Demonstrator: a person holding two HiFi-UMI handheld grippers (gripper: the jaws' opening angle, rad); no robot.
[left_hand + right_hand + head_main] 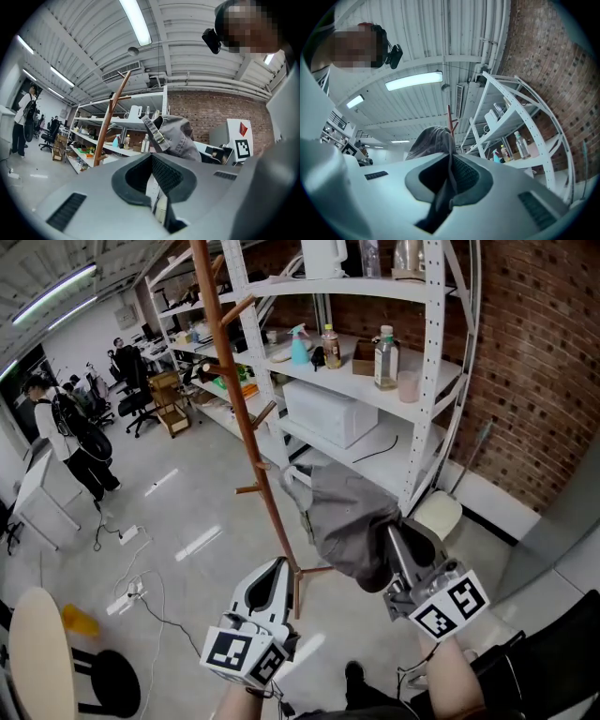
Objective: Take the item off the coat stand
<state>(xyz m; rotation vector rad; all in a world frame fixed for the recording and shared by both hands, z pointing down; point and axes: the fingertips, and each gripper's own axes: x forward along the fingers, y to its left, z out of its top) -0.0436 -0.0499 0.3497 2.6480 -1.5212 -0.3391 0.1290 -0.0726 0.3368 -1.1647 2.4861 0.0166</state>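
From the head view, the right gripper (pixel 398 549) clenches a grey cloth cap (pixel 347 521) just right of the brown wooden coat stand (pixel 246 418), with white metal shelving (pixel 375 381) beyond. The left gripper (pixel 272 585) sits nearer, to the left. The left gripper view shows its jaws together and empty. The right gripper view shows grey fabric pinched between the jaws.

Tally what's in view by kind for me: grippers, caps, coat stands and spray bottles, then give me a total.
2 grippers: left gripper, right gripper
1 cap
1 coat stand
1 spray bottle
Total: 5
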